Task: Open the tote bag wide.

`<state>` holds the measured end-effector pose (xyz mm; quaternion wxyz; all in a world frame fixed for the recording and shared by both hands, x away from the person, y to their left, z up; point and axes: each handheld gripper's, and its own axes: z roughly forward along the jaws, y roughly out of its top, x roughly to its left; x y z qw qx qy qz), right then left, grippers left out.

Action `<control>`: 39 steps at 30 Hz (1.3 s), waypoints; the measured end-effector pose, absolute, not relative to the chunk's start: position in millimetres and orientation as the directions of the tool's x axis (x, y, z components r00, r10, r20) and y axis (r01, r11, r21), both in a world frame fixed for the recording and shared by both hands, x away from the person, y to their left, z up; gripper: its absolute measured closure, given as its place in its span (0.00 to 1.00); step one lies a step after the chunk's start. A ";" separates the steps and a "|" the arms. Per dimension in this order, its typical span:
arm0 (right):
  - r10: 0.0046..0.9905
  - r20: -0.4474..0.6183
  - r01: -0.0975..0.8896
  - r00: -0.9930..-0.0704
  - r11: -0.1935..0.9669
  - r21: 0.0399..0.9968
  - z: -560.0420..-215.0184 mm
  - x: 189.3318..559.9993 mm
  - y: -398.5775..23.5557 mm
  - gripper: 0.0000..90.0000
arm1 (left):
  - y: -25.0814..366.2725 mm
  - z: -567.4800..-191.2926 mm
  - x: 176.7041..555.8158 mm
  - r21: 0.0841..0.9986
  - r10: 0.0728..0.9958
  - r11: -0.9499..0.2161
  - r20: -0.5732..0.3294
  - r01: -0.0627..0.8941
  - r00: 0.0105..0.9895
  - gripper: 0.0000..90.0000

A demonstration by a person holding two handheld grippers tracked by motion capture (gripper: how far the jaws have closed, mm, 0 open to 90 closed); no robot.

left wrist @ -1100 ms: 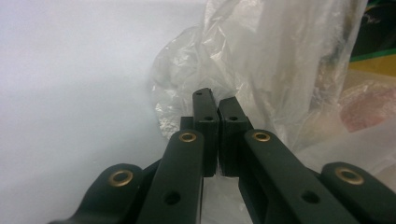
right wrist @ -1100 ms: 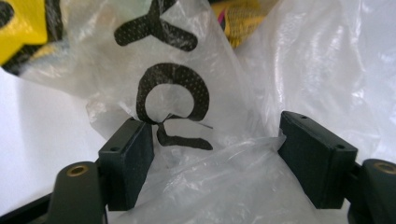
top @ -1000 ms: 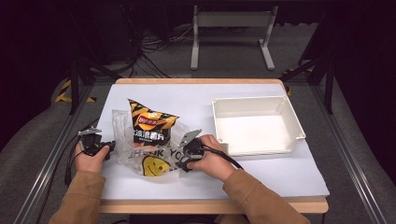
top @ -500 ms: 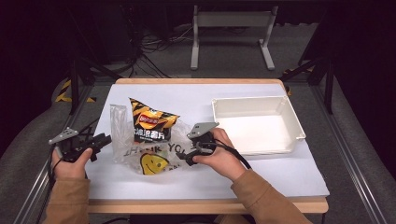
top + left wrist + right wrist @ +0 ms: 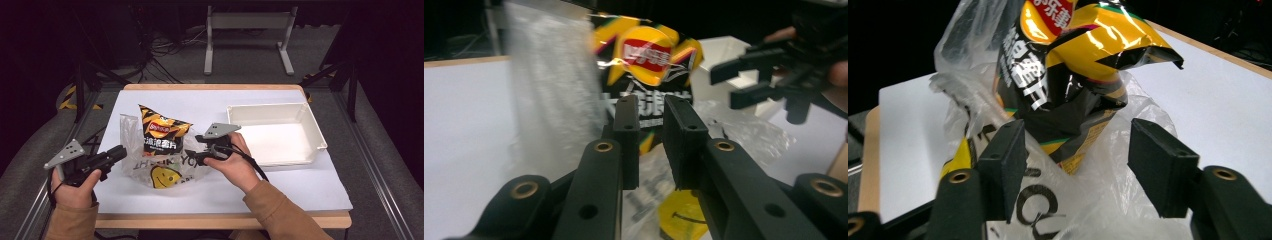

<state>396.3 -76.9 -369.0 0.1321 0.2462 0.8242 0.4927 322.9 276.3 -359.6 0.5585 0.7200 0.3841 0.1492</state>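
Black jaws, high view, left: we see the left gripper (image 5: 119,151) off the left edge of the bag, its jaws close together with a narrow gap, having just been closing, with nothing between them.
High view, right: we see the right gripper (image 5: 196,149) at the right side of the clear crinkled plastic bag with a yellow smiley face (image 5: 162,172), jaws apart and having just been closing; we cannot tell whether they touch the film.
High view, task's thing: the black and yellow striped crisp packet with a red logo (image 5: 161,132) stands upright in the bag's mouth, left of centre on the white table top (image 5: 310,185).
High view, count: we count one crisp packet, one plastic bag, one white rectangular plastic tray (image 5: 277,132) to the right, and two grippers.
Left gripper view: we see the jaws nearly parallel with a slim gap, empty; the packet (image 5: 649,55) and the bag (image 5: 549,95) lie beyond them, and the right gripper (image 5: 729,85) farther off at the right.
Right gripper view: we see the jaws standing wide on either side of the bag's film (image 5: 1098,195); the pads do not press it, and the packet (image 5: 1073,85) rises between and behind them.
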 end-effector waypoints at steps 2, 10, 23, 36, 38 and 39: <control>0.568 0.019 0.286 -0.823 0.386 0.877 -374.2 400.7 -71.4 0.49 | 266.5 -367.8 332.4 0.907 0.711 -0.113 -0.211 0.406 0.671 0.89; 0.600 -0.007 0.337 -0.800 0.459 0.822 -400.5 405.0 -57.0 0.39 | 268.2 -415.4 356.1 0.800 0.789 -0.146 -0.260 0.582 0.557 0.95; 0.495 -0.152 0.272 -0.855 0.679 0.681 -442.1 391.6 -47.5 0.19 | 283.9 -449.8 360.4 0.677 0.825 -0.166 -0.303 0.717 0.477 0.94; 0.525 -0.066 0.283 -0.849 0.557 0.781 -414.8 388.0 -71.6 0.19 | 291.5 -425.7 348.9 0.830 0.758 -0.116 -0.280 0.545 0.589 0.73; 0.525 -0.035 0.284 -0.851 0.515 0.809 -404.1 386.0 -77.1 0.19 | 294.2 -421.5 347.7 0.850 0.753 -0.106 -0.271 0.517 0.600 0.72; 0.522 -0.026 0.279 -0.852 0.495 0.823 -398.6 385.0 -79.5 0.20 | 295.5 -420.1 347.6 0.858 0.756 -0.100 -0.263 0.503 0.600 0.72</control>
